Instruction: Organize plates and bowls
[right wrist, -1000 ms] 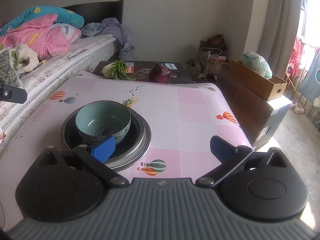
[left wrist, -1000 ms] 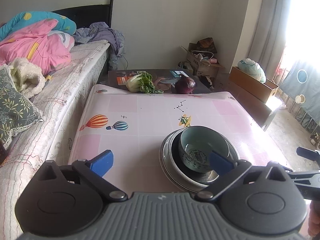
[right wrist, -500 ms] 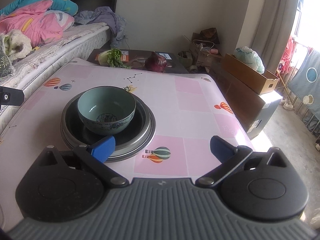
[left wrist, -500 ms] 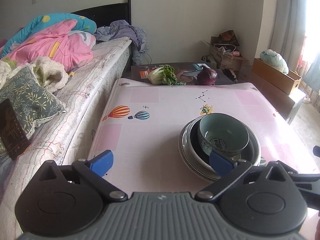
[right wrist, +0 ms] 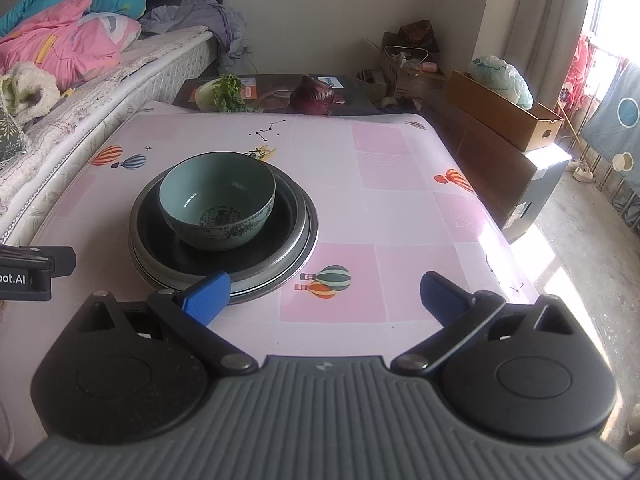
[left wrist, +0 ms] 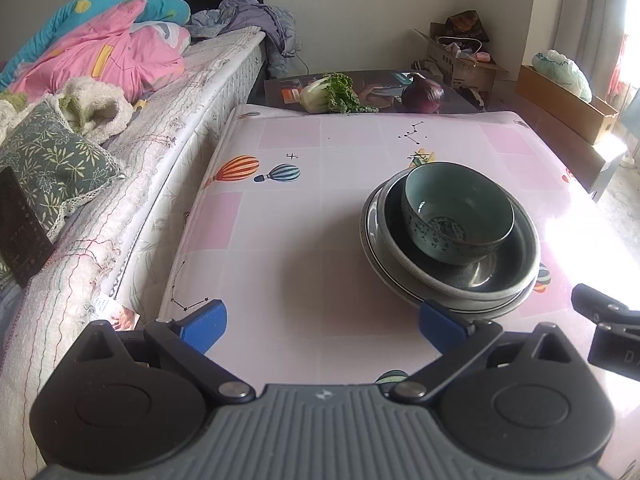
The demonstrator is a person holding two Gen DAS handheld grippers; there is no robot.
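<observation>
My left gripper (left wrist: 322, 322) hangs low over the near part of the table (left wrist: 280, 216), fingers spread wide with nothing between them. Bare cloth lies ahead of it; the bed (left wrist: 120, 184) presses against the table's left edge. My right gripper (right wrist: 326, 298) is level beside it, likewise wide open and empty, its left fingertip (right wrist: 206, 294) overlapping the stack's near rim. The teal bowl (right wrist: 218, 200) sits upright in the dark plates (right wrist: 280, 240), left of centre. Open tabletop runs rightward to the sunlit edge. How many plates are stacked, I cannot tell
</observation>
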